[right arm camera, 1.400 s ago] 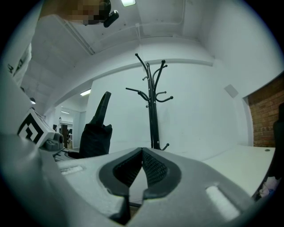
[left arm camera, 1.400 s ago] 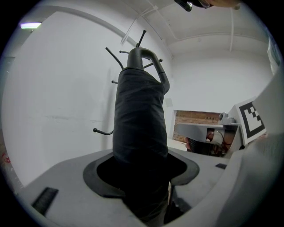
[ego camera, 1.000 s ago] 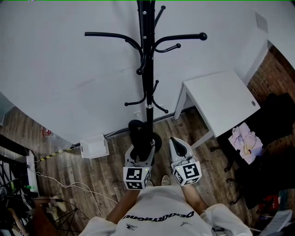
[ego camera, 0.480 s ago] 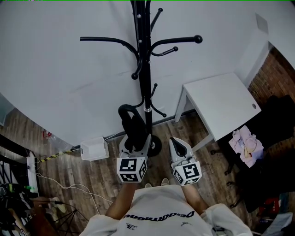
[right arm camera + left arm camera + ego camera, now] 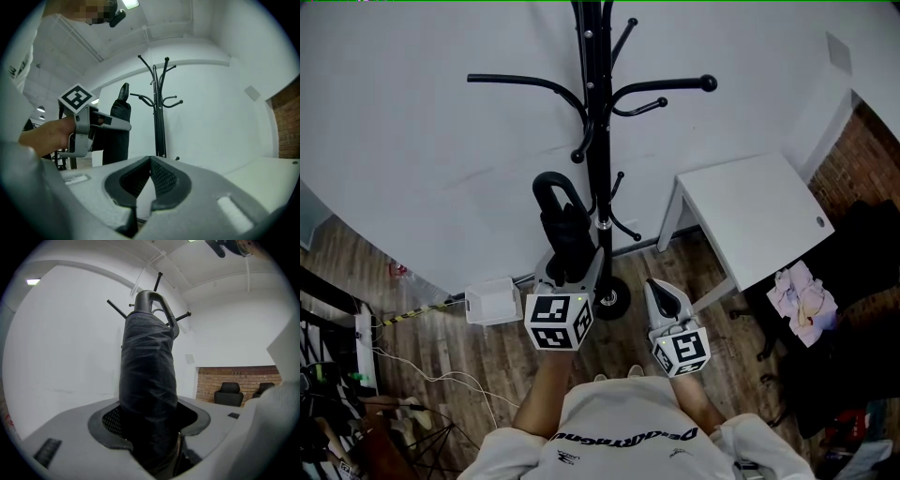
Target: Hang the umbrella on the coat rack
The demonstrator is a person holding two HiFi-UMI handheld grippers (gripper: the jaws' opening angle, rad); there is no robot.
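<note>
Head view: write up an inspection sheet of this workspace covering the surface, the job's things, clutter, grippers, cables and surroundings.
Surface: wood-plank floor; white table to the right of the rack.
Job's things: black coat rack stands upright by the wall; folded black umbrella is held handle up, left of the pole, not yet on a hook.
Clutter: white box on the floor by the wall; crumpled cloth at right.
Grippers: left gripper shut on the umbrella; right gripper shut and empty.
Cables: white cable loose on the floor at left.
Surroundings: white wall; brick wall at right.
</note>
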